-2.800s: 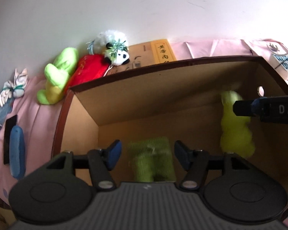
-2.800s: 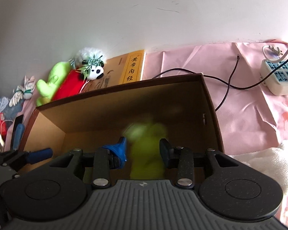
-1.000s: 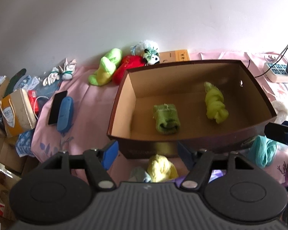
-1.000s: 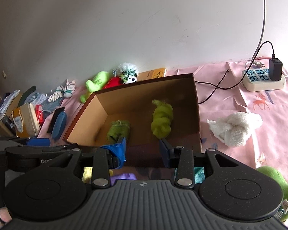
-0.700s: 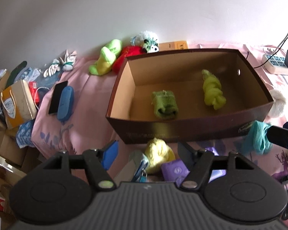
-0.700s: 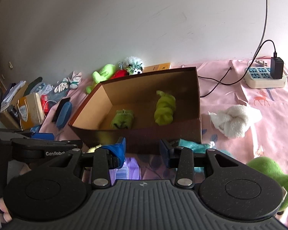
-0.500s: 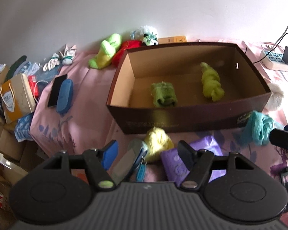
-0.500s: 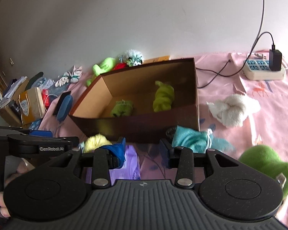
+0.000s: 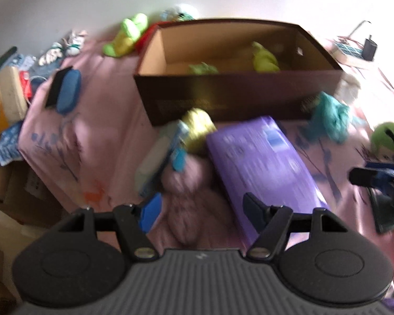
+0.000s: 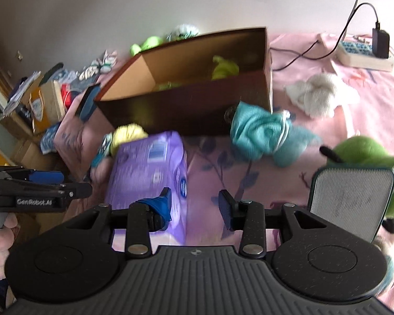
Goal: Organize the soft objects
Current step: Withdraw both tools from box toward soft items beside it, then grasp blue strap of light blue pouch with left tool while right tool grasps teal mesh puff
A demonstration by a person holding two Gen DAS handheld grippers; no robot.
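Note:
A brown cardboard box [image 9: 239,99] [image 10: 202,110] stands on the pink cloth and holds a dark green cloth [image 9: 203,68] and a lime cloth [image 9: 264,57] [image 10: 224,69]. In front of it lie a yellow cloth ball [image 9: 197,127] [image 10: 127,135], a teal cloth [image 9: 331,116] [image 10: 265,134] and a purple soft pack [image 9: 260,162] [image 10: 152,168]. A white cloth [image 10: 320,95] lies to the right. My left gripper [image 9: 199,210] is open and empty, above the pack's near end. My right gripper [image 10: 195,203] is open and empty beside the pack.
A green plush [image 10: 367,157] and a grey speaker-like block [image 10: 349,204] sit at the right. A power strip [image 10: 365,52] with cables lies far right. Plush toys [image 9: 128,35] lean on the wall. A blue case [image 9: 68,94], bags and boxes crowd the left edge.
Both grippers have pulled back out of the box and away from it, leaving the dark green and lime cloths inside. The items in front of the box have come into view.

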